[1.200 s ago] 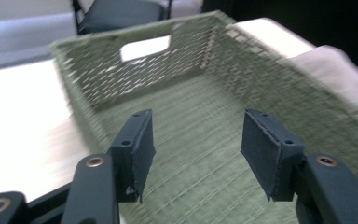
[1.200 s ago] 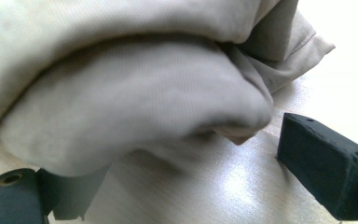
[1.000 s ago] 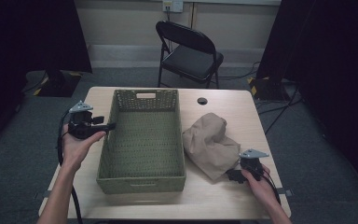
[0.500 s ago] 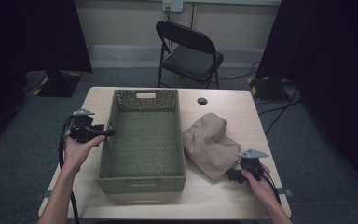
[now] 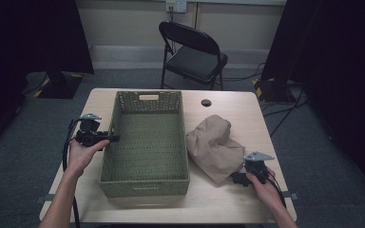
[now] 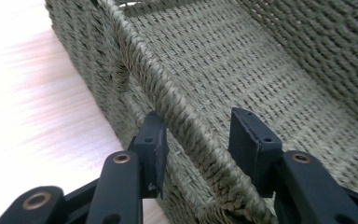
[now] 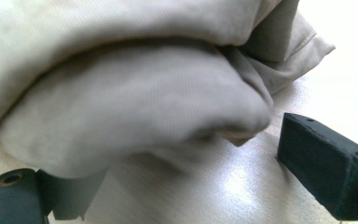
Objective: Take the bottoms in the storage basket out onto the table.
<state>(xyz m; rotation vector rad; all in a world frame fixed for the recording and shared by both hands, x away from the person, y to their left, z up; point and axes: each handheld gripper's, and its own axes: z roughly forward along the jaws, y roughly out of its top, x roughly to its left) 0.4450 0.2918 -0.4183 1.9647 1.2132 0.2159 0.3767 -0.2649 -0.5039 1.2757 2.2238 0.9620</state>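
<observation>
A green woven basket (image 5: pixel 145 183) stands in the middle of the light wooden table (image 5: pixel 228 202). My left gripper (image 5: pixel 115 138) is at the basket's left wall. In the left gripper view, the left gripper (image 6: pixel 198 135) is open with one jaw on each side of the braided rim (image 6: pixel 177 116). A crumpled tan cloth (image 5: pixel 214 145) lies to the right of the basket. My right gripper (image 5: pixel 234 178) sits at the cloth's near right corner. The right gripper (image 7: pixel 189 163) is open around a thick fold of the cloth (image 7: pixel 135 107), which hides part of its left jaw.
A black folding chair (image 5: pixel 195 52) stands beyond the far edge of the table. A small dark round hole (image 5: pixel 206 102) sits in the tabletop near the far edge. Bare wood shows along the table's near edge and at its left side (image 5: pixel 71 118).
My left gripper has moved nearer to the person and rightward, up to the basket's left rim. The right gripper and the cloth have stayed put.
</observation>
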